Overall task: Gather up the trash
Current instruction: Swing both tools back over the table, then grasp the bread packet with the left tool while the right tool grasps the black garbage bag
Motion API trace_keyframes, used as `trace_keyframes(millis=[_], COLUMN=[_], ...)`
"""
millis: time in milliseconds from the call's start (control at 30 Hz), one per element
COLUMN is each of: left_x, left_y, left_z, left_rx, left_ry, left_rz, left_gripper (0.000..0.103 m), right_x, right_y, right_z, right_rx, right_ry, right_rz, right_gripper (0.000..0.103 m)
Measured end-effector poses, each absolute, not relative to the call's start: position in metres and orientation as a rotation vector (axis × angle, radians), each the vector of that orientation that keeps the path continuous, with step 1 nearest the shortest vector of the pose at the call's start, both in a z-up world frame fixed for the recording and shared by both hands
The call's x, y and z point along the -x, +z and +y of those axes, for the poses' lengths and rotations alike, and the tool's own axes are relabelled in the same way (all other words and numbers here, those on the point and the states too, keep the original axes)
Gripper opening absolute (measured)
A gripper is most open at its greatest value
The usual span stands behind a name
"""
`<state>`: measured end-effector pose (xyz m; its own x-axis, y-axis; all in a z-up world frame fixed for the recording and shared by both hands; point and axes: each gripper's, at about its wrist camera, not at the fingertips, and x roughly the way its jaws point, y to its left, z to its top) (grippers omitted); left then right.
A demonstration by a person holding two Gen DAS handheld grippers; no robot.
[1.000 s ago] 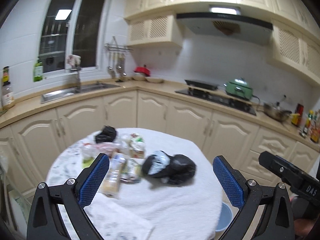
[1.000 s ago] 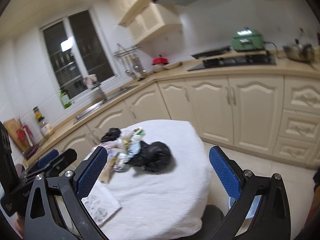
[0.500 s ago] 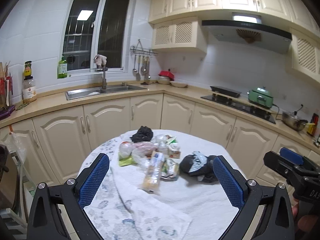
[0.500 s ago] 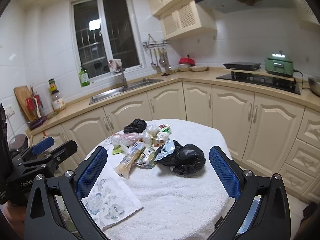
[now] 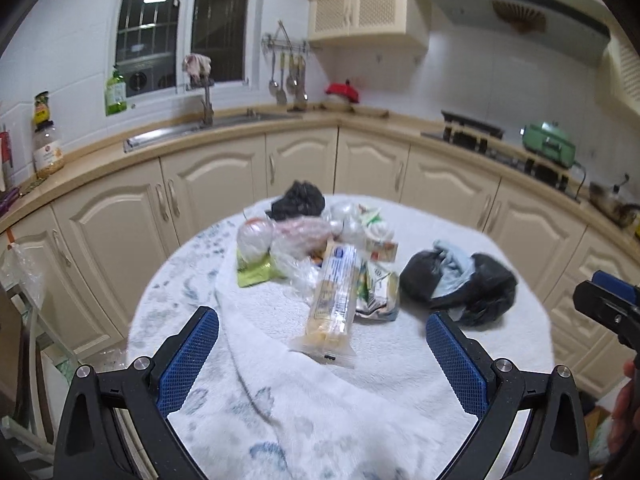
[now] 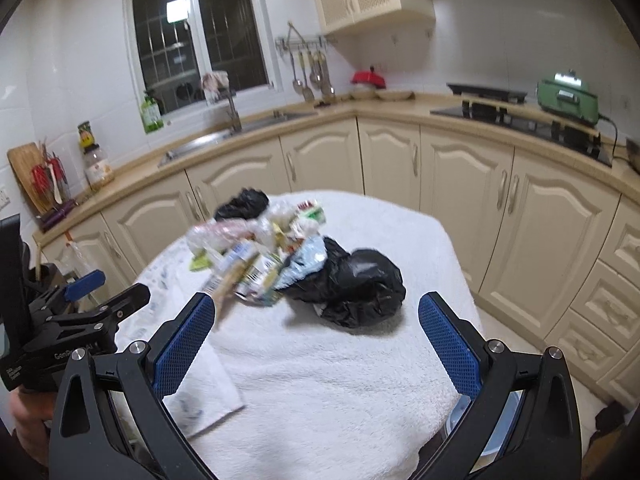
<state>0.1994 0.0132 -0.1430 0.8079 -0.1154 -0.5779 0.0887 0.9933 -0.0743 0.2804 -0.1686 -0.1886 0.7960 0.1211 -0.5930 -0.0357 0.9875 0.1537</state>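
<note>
A heap of trash lies on a round table covered with a white towel [image 5: 360, 392]: a long clear snack packet [image 5: 334, 300], crumpled clear plastic [image 5: 296, 238], a green wrapper [image 5: 254, 272], small cartons [image 5: 378, 286]. A big black bag [image 5: 464, 286] sits to its right and a small black bag [image 5: 298, 200] behind. My left gripper [image 5: 322, 346] hovers open just short of the snack packet. In the right wrist view my right gripper [image 6: 316, 336] is open in front of the black bag [image 6: 354, 286] and the heap [image 6: 256, 248]. Both hold nothing.
Cream kitchen cabinets [image 5: 224, 192] curve behind the table, with a sink [image 5: 200, 130], a hob [image 5: 472, 132] and a green cooker [image 5: 550, 144] on the counter. A blue bowl [image 6: 486, 430] shows on the floor under the table's right edge. The other gripper [image 6: 68, 320] is at left.
Both cameras have come nearer the table and swung toward the trash heap. The grippers have stayed open and nothing on the table has moved.
</note>
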Motion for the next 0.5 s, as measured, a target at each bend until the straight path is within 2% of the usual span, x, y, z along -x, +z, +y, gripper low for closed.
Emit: trace_keyframes(millis=[500], left_x=[-0.359], left_y=[-0.197], left_z=[-0.002], left_rx=[0.052], left_ry=[-0.164], left_rz=[0.799], left_gripper=[0.102], right_x=[-0.368], right_y=[-0.253], right_z=[-0.192], right_rx=[-0.082], right_ry=[0.114], right_rz=[0.841], right_gripper=[0.103])
